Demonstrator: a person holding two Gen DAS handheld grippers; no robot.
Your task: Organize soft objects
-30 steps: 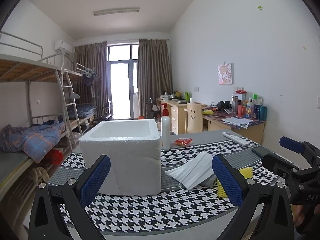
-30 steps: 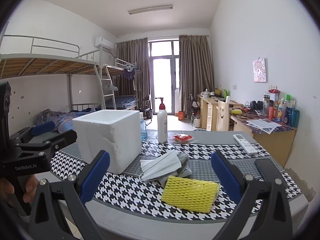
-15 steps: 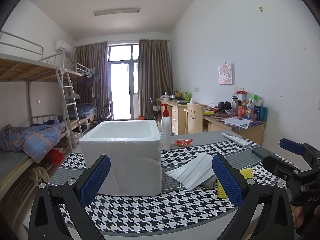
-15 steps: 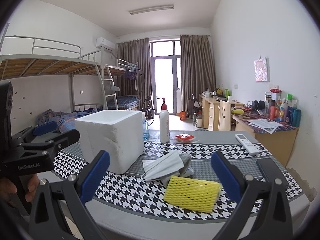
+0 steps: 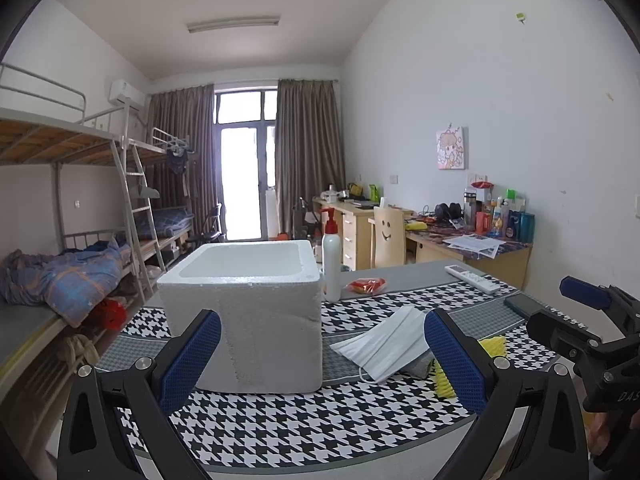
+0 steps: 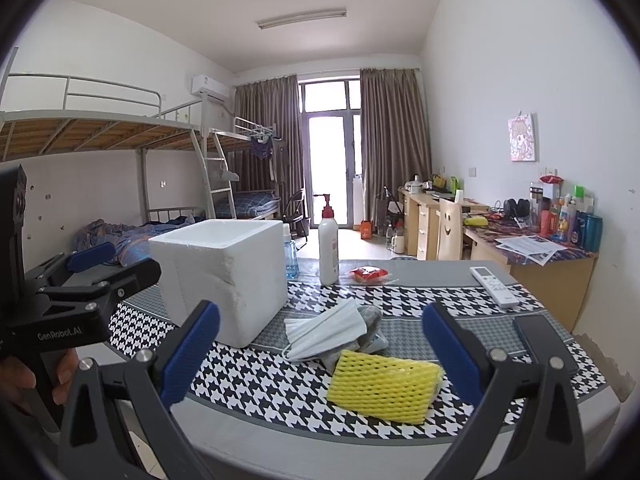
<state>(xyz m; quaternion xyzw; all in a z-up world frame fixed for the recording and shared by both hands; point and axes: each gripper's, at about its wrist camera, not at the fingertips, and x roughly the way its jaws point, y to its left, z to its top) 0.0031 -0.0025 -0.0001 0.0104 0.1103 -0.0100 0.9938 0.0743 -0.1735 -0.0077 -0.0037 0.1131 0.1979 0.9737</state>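
Nothing has shifted noticeably; right hand-held gripper (image 6: 320, 354) hovers wide open, nearer than left, just before yellow foam-net sleeve (image 6: 384, 386), lying crosswise.

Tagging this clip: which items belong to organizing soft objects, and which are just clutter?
Job: mask, grey cloth, yellow foam net, foam box.
Clutter: pump bottle, red packet, remote, phone.
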